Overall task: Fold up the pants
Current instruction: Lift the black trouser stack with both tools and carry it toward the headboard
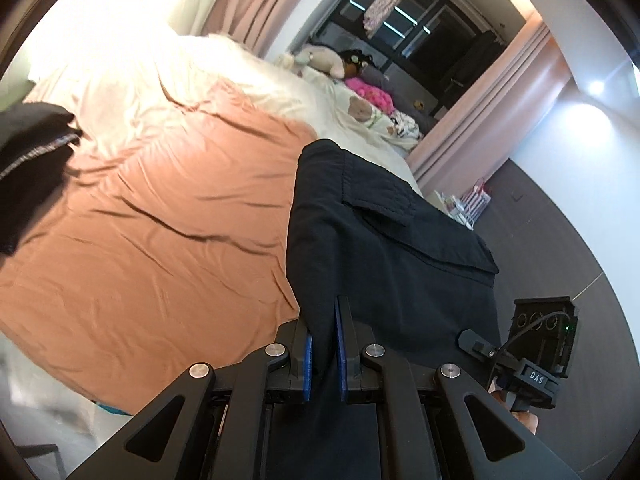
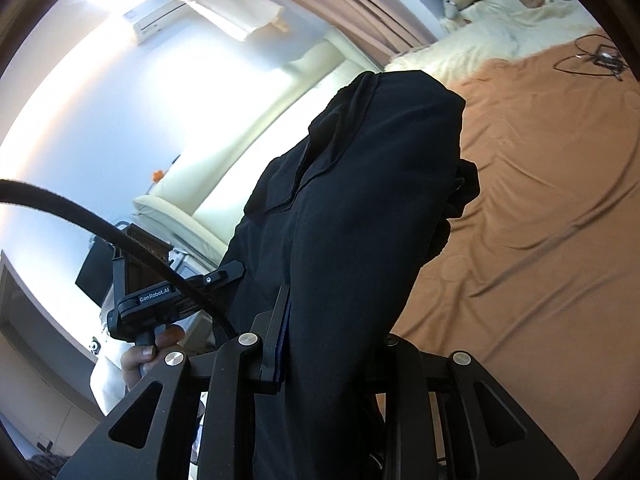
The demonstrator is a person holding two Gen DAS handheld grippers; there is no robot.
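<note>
The black pants [image 1: 384,240] hang in the air above the orange bedsheet [image 1: 160,240], held up between both grippers. My left gripper [image 1: 324,344] is shut on a fold of the black fabric, its blue pads [image 1: 307,364] pinching the cloth. A flapped pocket [image 1: 384,204] shows on the cloth ahead of it. In the right wrist view the pants [image 2: 360,220] drape thickly over my right gripper [image 2: 328,344], which is shut on a bunched part; only its left finger [image 2: 276,332] shows. The other gripper and a hand [image 2: 144,356] appear at the left.
The bed carries a cream blanket [image 1: 248,92], soft toys [image 1: 324,60] and a pink item near the pillows. Another dark garment [image 1: 28,168] lies on the bed's left side. A cable [image 2: 592,58] rests on the sheet. Pink curtains and grey floor lie to the right.
</note>
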